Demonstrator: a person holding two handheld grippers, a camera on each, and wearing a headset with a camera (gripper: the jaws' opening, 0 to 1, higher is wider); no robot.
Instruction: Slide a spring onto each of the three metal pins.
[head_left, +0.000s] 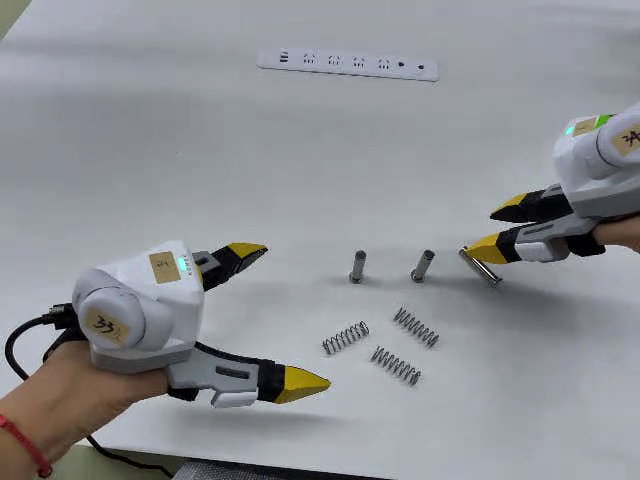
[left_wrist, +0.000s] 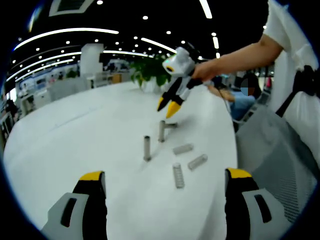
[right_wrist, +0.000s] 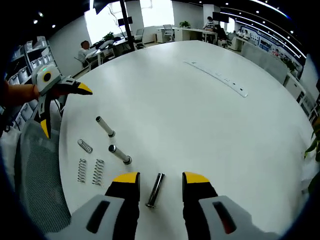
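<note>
Two metal pins stand upright on the white table. A third pin lies flat to their right. My right gripper is open just above it; in the right gripper view the lying pin rests between the yellow-tipped jaws without touching them. Three springs lie loose in front of the pins. My left gripper hovers wide open at the near left, holding nothing. From the left gripper view the springs and upright pins lie ahead of it.
A white power strip lies flat at the far side of the table. The near table edge runs just below my left hand, where a black cable trails. People and office desks stand beyond the table.
</note>
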